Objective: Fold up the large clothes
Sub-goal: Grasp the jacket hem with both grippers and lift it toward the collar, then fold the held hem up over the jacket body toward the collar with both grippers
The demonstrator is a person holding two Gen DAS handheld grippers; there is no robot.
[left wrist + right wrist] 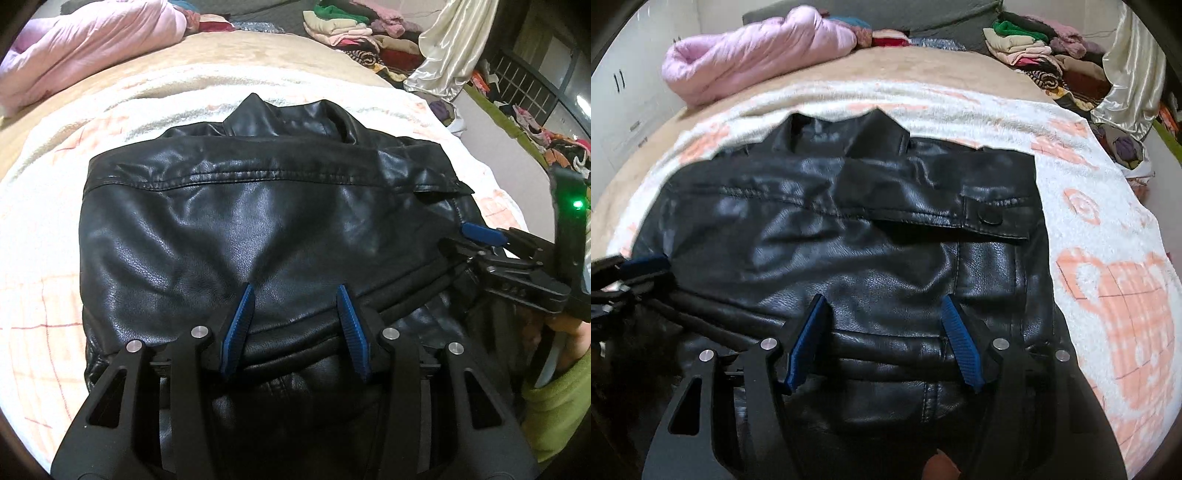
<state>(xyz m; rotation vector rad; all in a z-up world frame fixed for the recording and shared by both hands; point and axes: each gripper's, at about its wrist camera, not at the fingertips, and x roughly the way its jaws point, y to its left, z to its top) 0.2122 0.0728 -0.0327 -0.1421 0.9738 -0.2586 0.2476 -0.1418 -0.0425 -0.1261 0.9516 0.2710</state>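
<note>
A black leather jacket [258, 206] [886, 251] lies flat on a white and orange blanket [55, 258] [1108, 295], collar at the far side, with a folded ridge across its near part. My left gripper [295, 288] stands over the near left part, blue pads apart, tips resting on the leather with the ridge running between them. My right gripper [884, 299] hangs over the near right part, jaws wide apart above the folds; it also shows at the jacket's right edge [469, 242]. The left gripper [639, 269] is at the jacket's left edge. A hand in a green sleeve [554, 398] holds the right gripper.
A rolled pink quilt [92, 48] [757, 55] lies at the bed's far left. Stacks of folded clothes [351, 26] [1027, 40] and a cream satin cloth [450, 48] [1130, 74] are at the far right. Loose clothes [535, 125] litter the floor to the right.
</note>
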